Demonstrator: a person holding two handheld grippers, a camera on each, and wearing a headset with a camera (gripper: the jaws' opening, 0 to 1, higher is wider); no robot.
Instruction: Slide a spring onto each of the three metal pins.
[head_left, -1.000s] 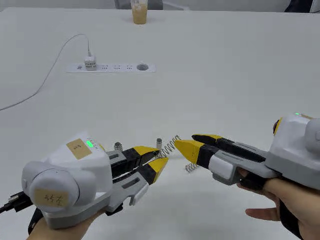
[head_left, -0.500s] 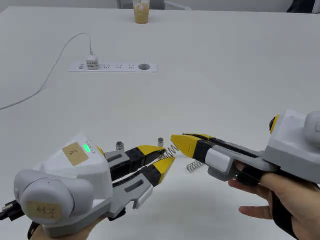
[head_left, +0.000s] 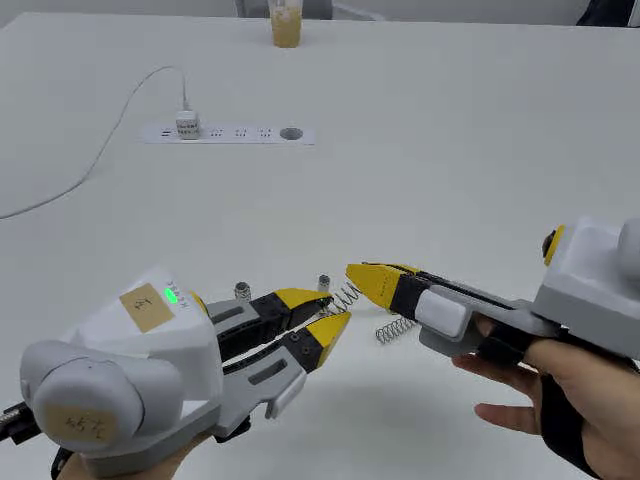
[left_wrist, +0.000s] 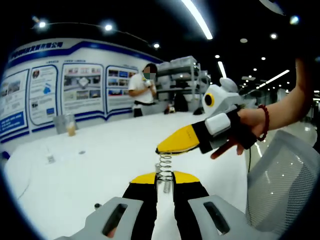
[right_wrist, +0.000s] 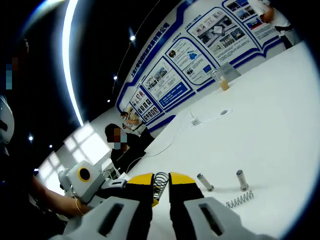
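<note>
Right tool (head_left: 355, 278) clamped on spring (head_left: 345, 296), long axis pointing left at pin (left_wrist: 166, 185) gripped by left tool (head_left: 330, 308)

Brightly and evenly lit from ceiling strip lights (left_wrist: 197, 20); faint soft shadows on white desk (head_left: 450, 150); heavy fisheye bending near edges.

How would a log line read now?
right hand-held gripper: holds spring | left hand-held gripper: tips at pin | spare spring: on table
</note>
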